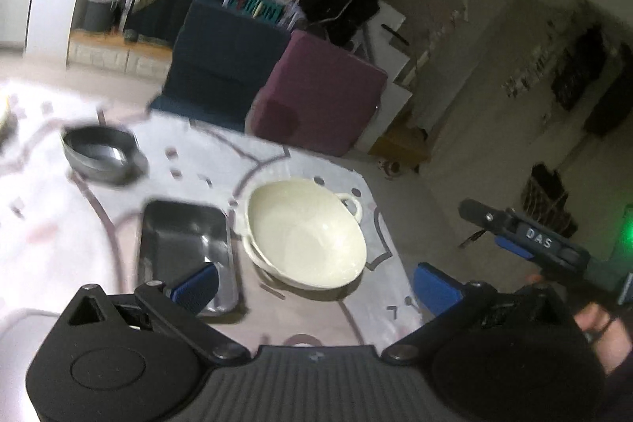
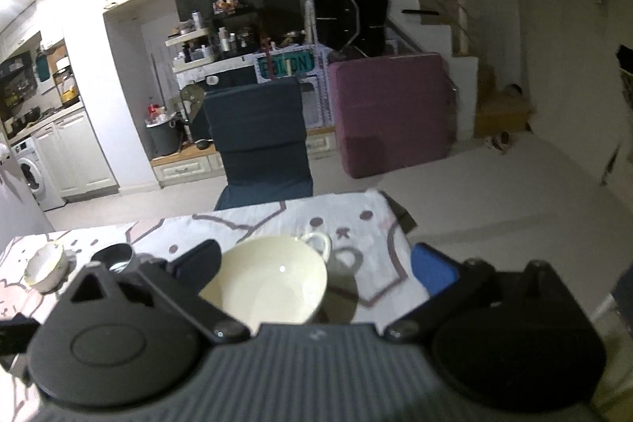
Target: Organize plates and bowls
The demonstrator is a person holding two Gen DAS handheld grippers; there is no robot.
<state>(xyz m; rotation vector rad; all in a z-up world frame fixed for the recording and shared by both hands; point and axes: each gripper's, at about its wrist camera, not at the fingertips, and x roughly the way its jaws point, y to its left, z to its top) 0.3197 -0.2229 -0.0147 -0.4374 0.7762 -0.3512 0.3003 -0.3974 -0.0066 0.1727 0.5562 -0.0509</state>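
Left gripper [image 1: 312, 283] jaws wide apart, nothing held, hovering over the cream ceramic bowl with loop handles [image 1: 304, 232]. Right gripper [image 2: 316, 265] likewise spread wide and empty, same cream bowl [image 2: 269, 283] between its fingers, no contact visible. Bowl sits near the corner of the white cartoon-print tablecloth [image 1: 51, 224]. Just left of bowl: dark rectangular metal tray [image 1: 184, 244]. Further left, beyond it: round dark metal bowl [image 1: 101, 153]. Small white floral-rimmed bowl [image 2: 45, 265] sits well left of the cream bowl.
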